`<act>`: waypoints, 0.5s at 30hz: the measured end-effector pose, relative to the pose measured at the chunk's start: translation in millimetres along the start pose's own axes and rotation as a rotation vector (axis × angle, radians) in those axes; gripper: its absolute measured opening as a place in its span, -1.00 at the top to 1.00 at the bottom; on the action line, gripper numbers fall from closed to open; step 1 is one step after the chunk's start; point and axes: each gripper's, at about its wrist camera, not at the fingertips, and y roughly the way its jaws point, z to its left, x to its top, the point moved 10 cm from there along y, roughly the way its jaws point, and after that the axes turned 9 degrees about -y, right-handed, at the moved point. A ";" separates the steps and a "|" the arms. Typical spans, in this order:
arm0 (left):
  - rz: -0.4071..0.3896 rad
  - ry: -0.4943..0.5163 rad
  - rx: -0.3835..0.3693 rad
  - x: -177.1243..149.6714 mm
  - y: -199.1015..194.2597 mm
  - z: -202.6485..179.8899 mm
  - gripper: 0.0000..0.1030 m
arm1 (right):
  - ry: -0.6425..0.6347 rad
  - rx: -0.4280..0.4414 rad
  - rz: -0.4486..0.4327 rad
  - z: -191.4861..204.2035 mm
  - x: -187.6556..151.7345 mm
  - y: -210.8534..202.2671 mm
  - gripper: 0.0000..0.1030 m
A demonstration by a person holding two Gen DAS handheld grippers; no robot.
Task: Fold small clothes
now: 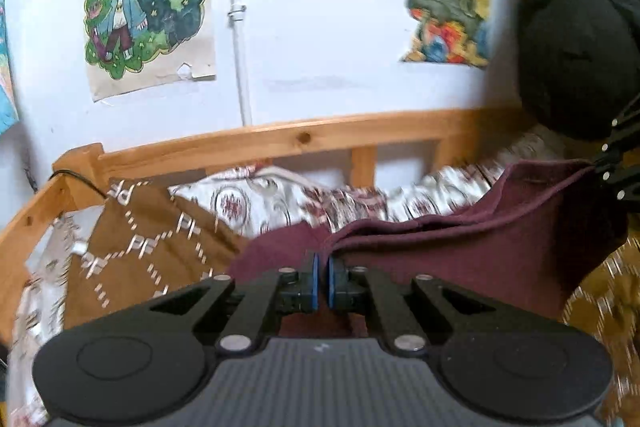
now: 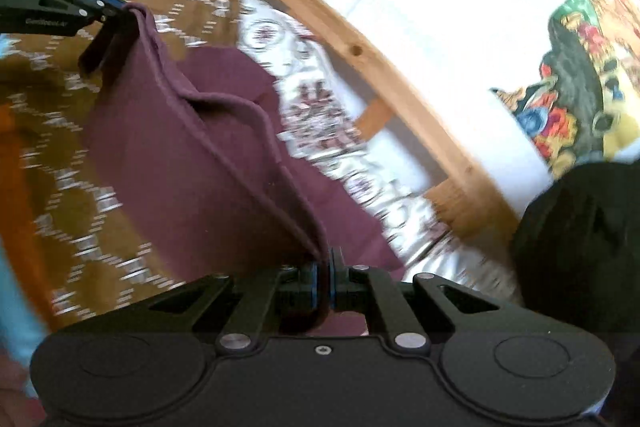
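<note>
Right wrist: both grippers' fingers [image 2: 316, 277] pinched on maroon garment [image 2: 192, 131], wooden rail [image 2: 356, 51] beyond.

Motion blur smears the patterned bedding [image 2: 340, 131]; the maroon garment's [image 1: 480, 259] lower part hangs hidden.

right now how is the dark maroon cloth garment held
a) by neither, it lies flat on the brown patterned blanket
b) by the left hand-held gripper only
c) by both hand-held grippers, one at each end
c: the left hand-held gripper and right hand-held gripper are each shut on an edge of the dark maroon cloth garment, which hangs between them above the brown patterned blanket.
</note>
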 end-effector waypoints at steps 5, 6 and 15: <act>-0.029 -0.083 0.000 14.7 65.5 18.6 0.92 | 0.065 -0.064 -0.036 -44.6 22.9 65.9 0.91; -0.028 -0.108 -0.012 13.7 75.7 23.6 0.91 | 0.082 -0.070 -0.037 -50.3 23.8 80.3 0.91; 0.025 -0.152 -0.078 -14.2 133.8 45.7 0.88 | 0.143 -0.018 0.029 -49.0 13.4 162.4 0.90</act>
